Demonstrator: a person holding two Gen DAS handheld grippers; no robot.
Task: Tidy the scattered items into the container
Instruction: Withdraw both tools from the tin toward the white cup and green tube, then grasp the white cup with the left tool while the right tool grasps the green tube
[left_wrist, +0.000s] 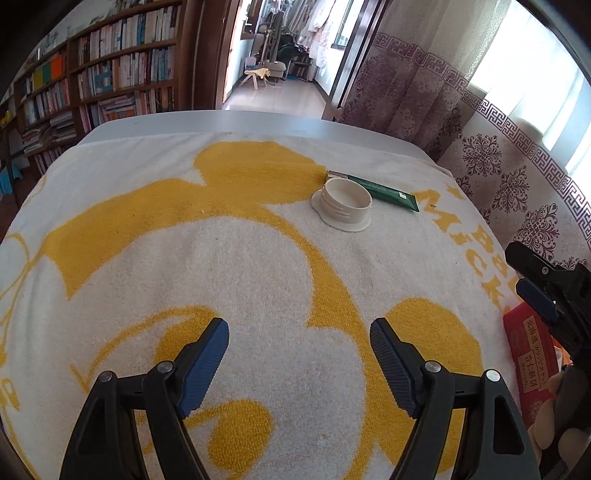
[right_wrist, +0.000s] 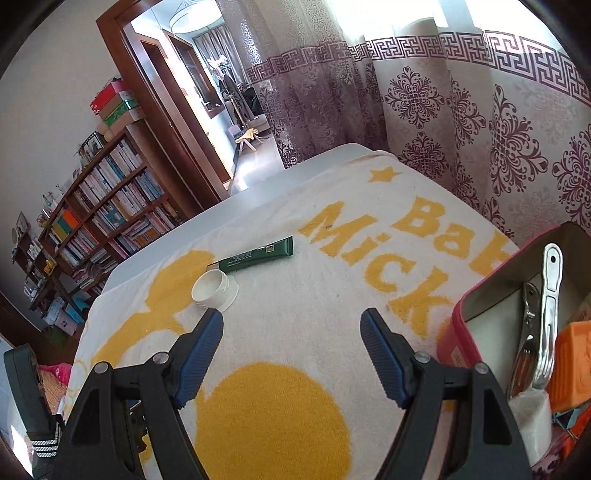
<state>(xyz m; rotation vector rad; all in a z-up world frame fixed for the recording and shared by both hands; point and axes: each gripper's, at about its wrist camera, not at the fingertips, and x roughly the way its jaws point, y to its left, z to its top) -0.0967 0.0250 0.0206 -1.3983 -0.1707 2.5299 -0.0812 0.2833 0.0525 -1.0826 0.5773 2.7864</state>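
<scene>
Nearest my lens are the ribbed blue pads of the left gripper (left_wrist: 299, 350), spread wide over bare towel (left_wrist: 258, 266) with nothing between them. My right gripper (right_wrist: 291, 339) is just as wide and empty, angled down toward the white jar lid (right_wrist: 215, 289) that sits just beyond its left pad.

Two things are left out: that lid and the green tube (right_wrist: 258, 254) lying just behind it, almost touching it. The red box (right_wrist: 465, 325) stands at the table's right edge and already holds a metal spoon (right_wrist: 546, 314), an orange block and something white.

My worries, as I judge it: the lid is squat, hard, smooth plastic with threaded walls and a flared base. If I pinch it off-centre it could squirt sideways and knock the tube. The tube is flat, thin and soft, lying low in the looped terry pile, so the pads may snag the cloth and drag the whole towel. The towel is thick, nubbly and yellow-and-cream, draped over a smooth grey table (right_wrist: 258, 184). The box is already crowded, so a careless drop could bounce off the spoon.
</scene>
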